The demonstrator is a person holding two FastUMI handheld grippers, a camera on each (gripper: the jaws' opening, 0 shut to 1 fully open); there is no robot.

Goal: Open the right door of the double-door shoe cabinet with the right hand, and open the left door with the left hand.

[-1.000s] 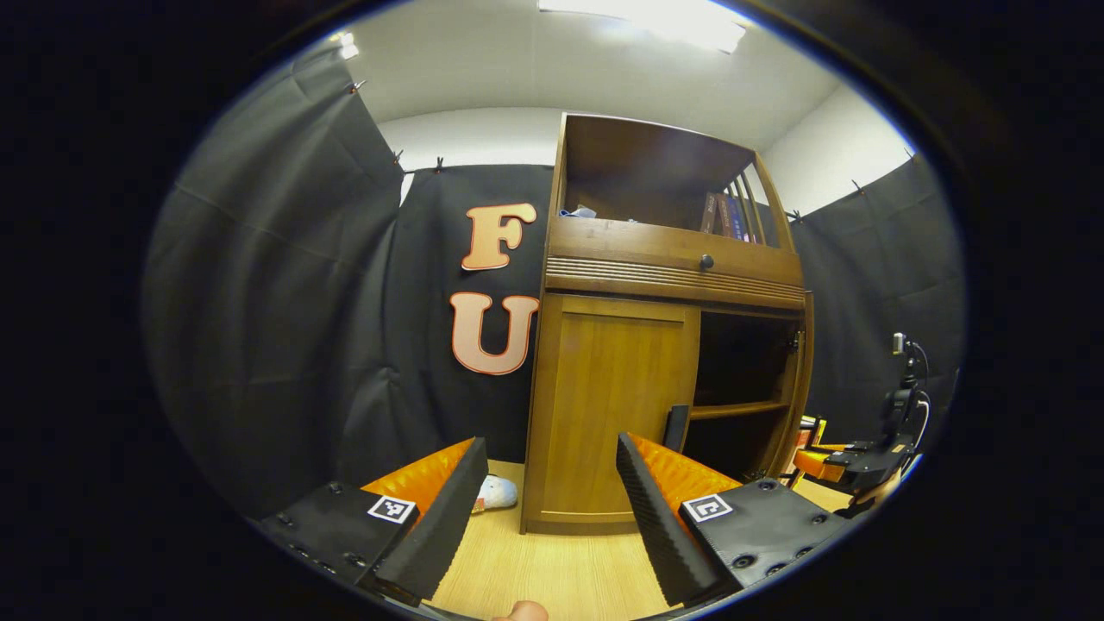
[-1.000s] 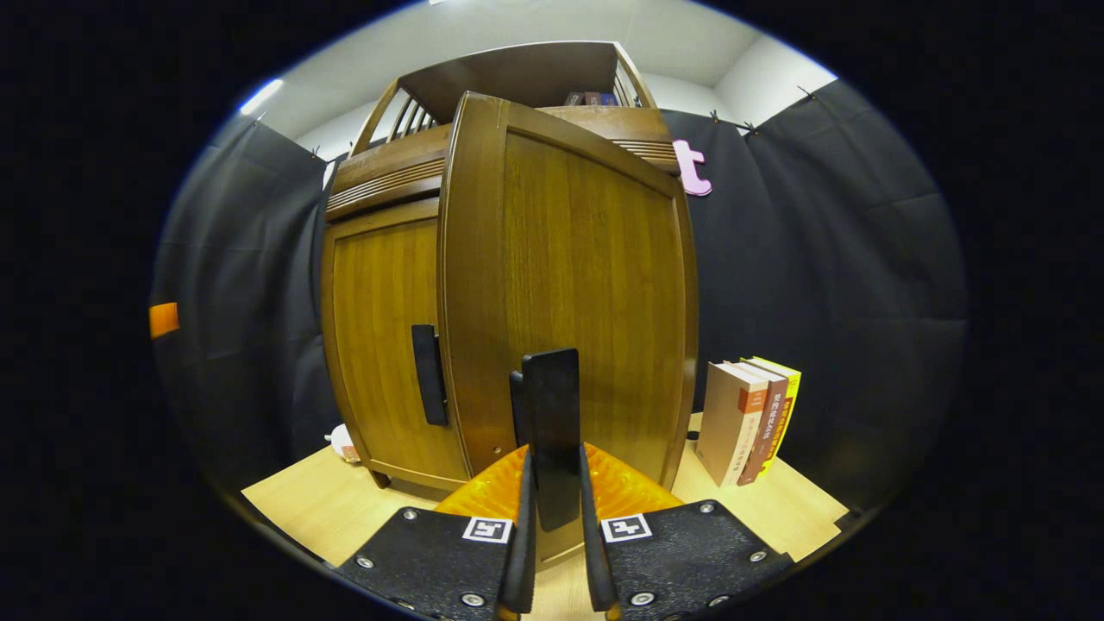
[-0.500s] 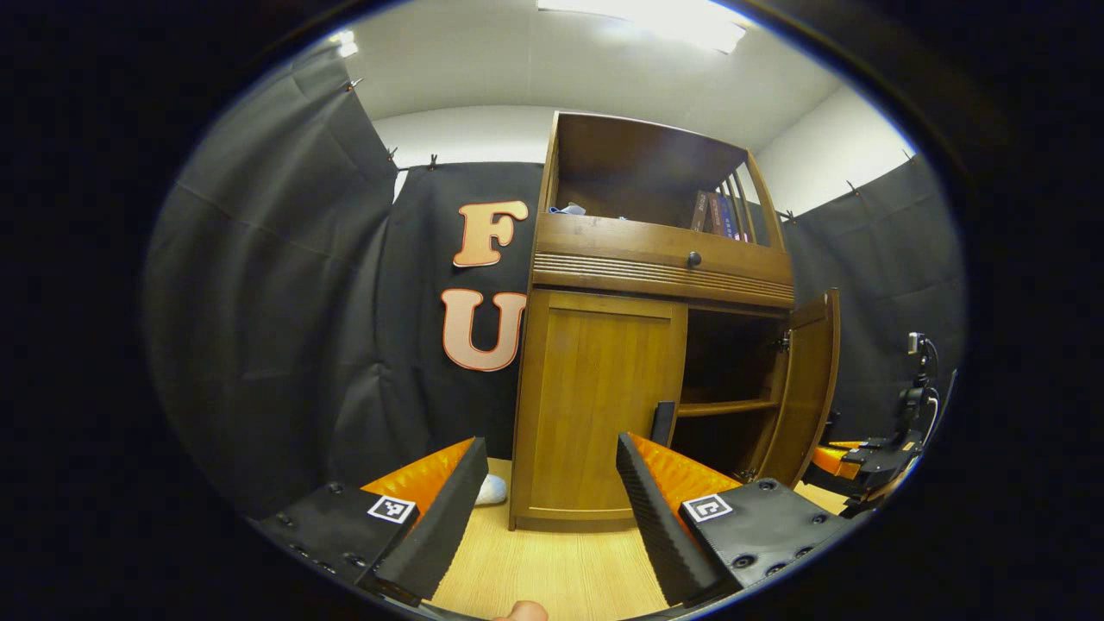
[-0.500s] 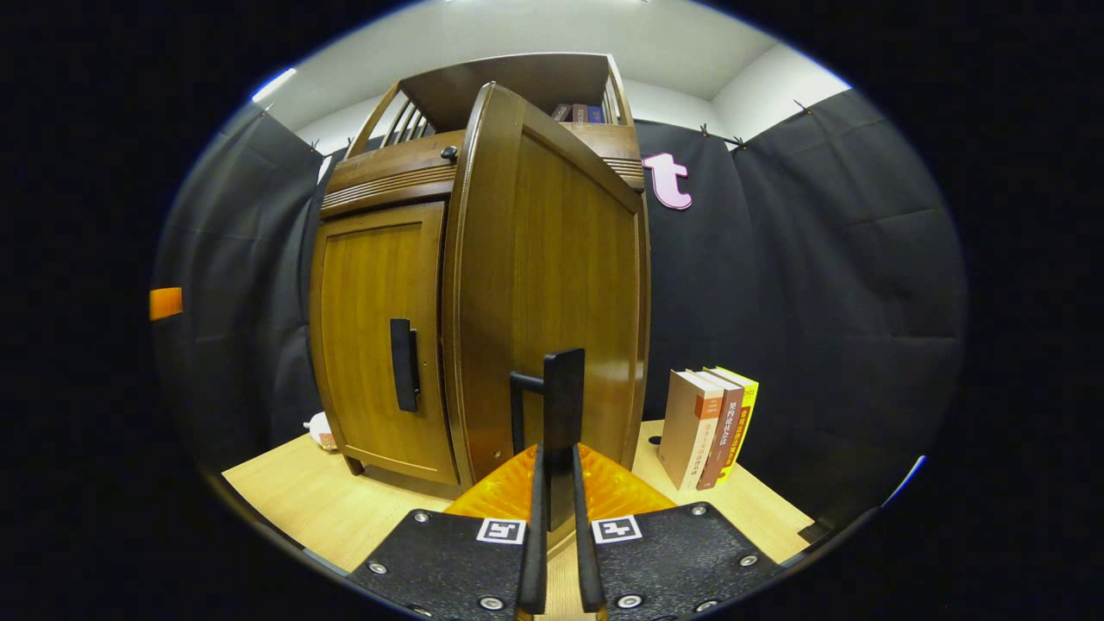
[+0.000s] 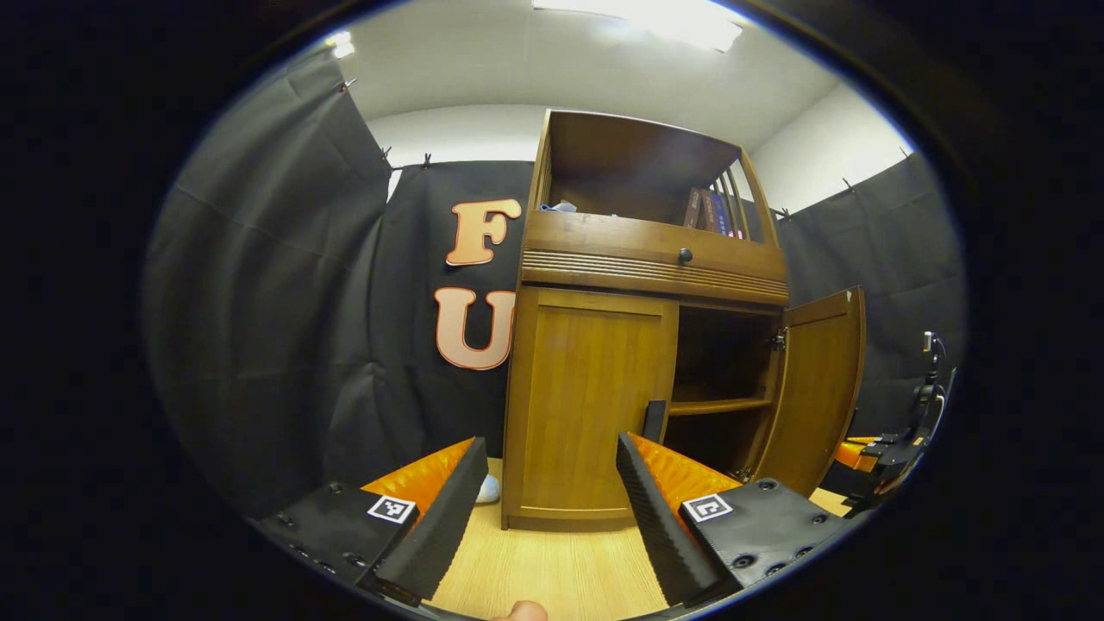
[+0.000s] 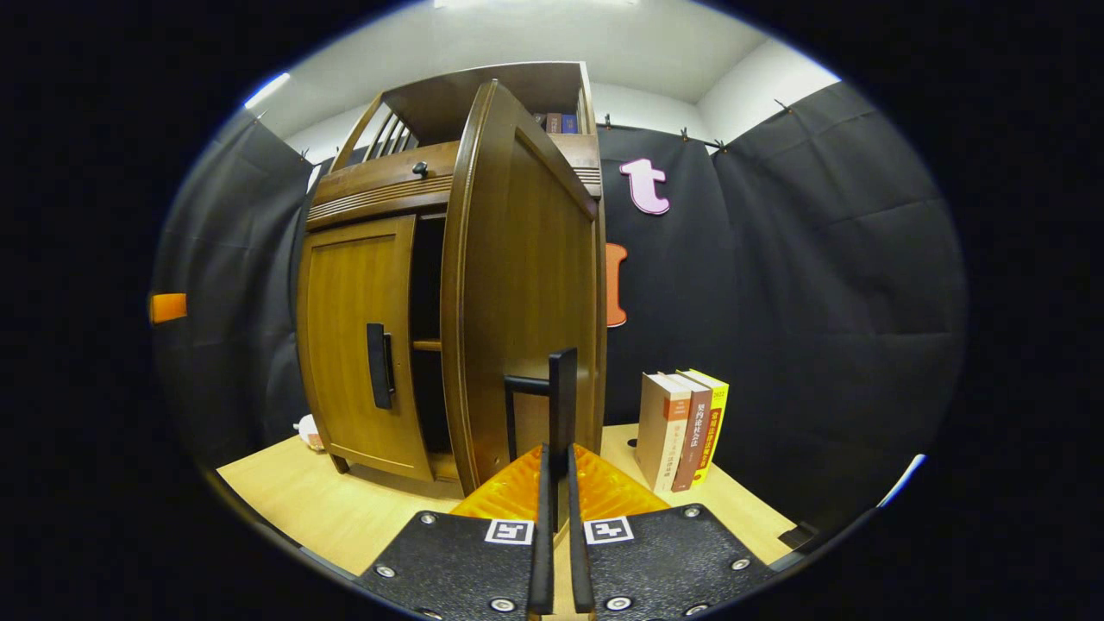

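Note:
The wooden shoe cabinet (image 5: 647, 259) stands ahead on a light wood floor. Its left door (image 5: 586, 397) is closed, with a dark vertical handle (image 5: 655, 420) at its inner edge. My left gripper (image 5: 549, 444) is open and held short of that door, touching nothing. The right door (image 6: 526, 302) is swung well out, showing a dark inside with a shelf (image 5: 720, 404). My right gripper (image 6: 558, 457) is shut on the right door's dark handle (image 6: 562, 405). In the left gripper view the right gripper (image 5: 871, 453) sits far right, beyond the open door (image 5: 815, 388).
Three upright books (image 6: 686, 427) stand on the floor just right of the cabinet. A small white object (image 5: 487, 490) lies by the cabinet's left foot. More books (image 5: 707, 211) sit on the top shelf above a drawer knob (image 5: 685, 255). Black cloth walls close in all round.
The right door has swung further open, drawn by my right gripper on its handle. The left gripper stays open; the cabinet has slid a little left in its view.

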